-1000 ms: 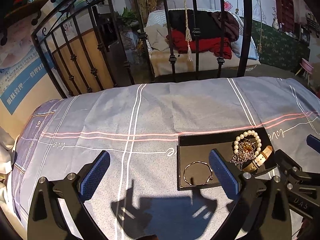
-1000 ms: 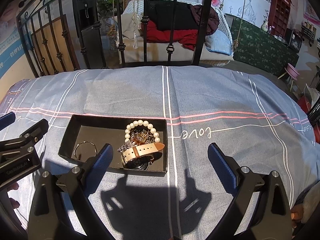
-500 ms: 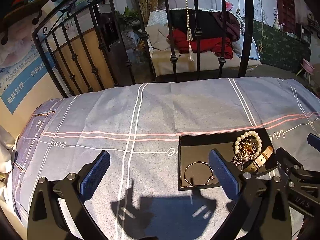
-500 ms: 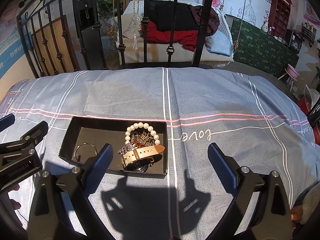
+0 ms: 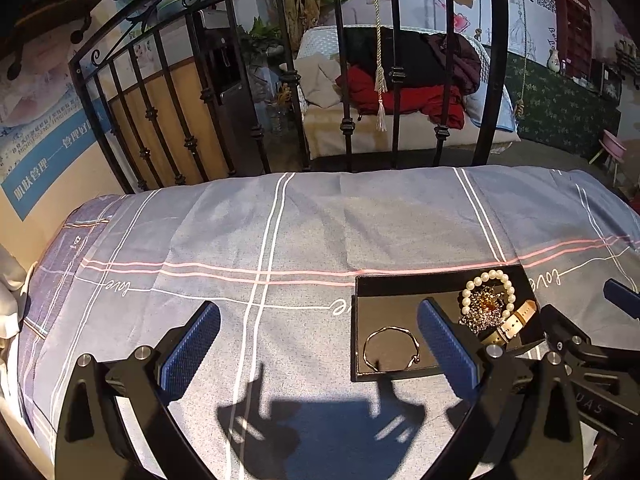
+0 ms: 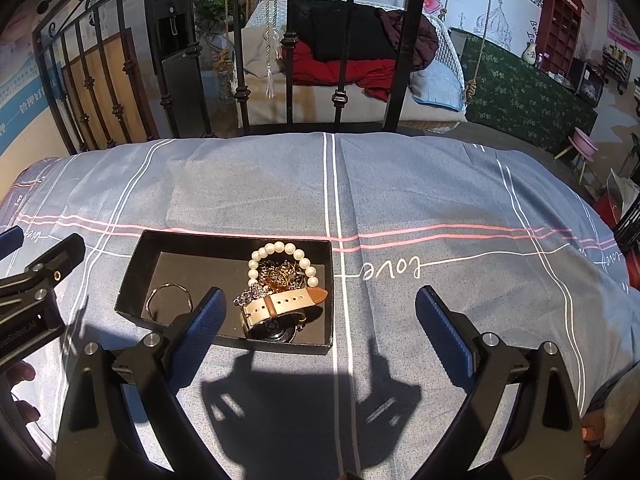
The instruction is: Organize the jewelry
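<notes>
While both tools hover with nothing between their pads, the jewelry sits gathered in one shallow black tray on the striped grey bedsheet, probably so that each piece can be lifted out and sorted in turn. At the tray's left end lies a thin metal bangle, alone and well apart from the rest, which should make it the easiest first pick. Toward the right the pieces are heaped: a pearl bracelet rings a dark sparkly ornament, and a tan-strapped watch lies across the near edge of that pile, touching it. Lifting any one of them may drag its neighbours.

The left gripper is spread wide over bare sheet, its right pad overlapping the tray in view. The right gripper, also spread wide, straddles the tray's right end. Each tool's black frame crowds the other's side of the tray. Beyond, a black iron bed rail stands clear of the work.
</notes>
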A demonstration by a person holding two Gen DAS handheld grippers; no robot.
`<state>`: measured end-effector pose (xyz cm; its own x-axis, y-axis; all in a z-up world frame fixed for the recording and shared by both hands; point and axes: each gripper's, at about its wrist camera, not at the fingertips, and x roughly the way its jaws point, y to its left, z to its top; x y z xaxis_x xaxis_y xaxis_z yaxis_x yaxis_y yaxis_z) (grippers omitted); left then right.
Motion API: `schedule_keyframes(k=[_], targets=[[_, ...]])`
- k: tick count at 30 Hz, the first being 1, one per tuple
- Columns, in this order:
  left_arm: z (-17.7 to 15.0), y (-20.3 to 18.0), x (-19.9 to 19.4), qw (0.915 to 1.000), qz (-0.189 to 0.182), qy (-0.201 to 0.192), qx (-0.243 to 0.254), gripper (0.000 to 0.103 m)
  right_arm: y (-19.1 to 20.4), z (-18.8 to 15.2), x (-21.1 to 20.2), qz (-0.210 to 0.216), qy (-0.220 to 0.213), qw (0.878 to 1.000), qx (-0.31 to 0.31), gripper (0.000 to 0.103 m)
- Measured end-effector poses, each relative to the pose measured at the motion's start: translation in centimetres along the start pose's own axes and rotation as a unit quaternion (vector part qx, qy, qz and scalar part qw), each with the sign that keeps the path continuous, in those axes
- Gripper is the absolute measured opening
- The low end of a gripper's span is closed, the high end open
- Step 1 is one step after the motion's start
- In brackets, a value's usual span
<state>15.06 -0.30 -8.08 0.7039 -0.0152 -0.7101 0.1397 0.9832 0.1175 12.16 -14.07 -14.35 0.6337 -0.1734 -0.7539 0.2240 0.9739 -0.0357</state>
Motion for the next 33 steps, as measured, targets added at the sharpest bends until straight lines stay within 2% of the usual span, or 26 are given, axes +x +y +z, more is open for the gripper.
schedule_keyframes(k=[8,11,14,23,33], targets=[[0.12,0.46,0.06,0.9999,0.014,0.000,-0.008,0.097,0.03,-0.12,0.01,-0.001,-0.001,1.000,0.001,0.094],[0.16,0.45,-0.20,0.9999,0.004,-0.010,-0.010,0.097,0.08,-0.16,0.03,0.000,-0.001,1.000,0.001,0.094],[0.27,0.40,0.06,0.9992,-0.038,-0.004,-0.015,0.097,0.18,-0.25,0.05,0.001,0.000,1.000,0.000,0.094],[0.16,0.05,0.20,0.9997,-0.021,0.001,-0.008,0.097,0.05,-0.21,0.00,0.000,-0.001,1.000,0.001,0.094],[0.01,0.08,0.35,0.9997,-0.022,0.004,-0.007,0.097,0.10,-0.28,-0.04,0.002,0.000,1.000,0.002,0.094]])
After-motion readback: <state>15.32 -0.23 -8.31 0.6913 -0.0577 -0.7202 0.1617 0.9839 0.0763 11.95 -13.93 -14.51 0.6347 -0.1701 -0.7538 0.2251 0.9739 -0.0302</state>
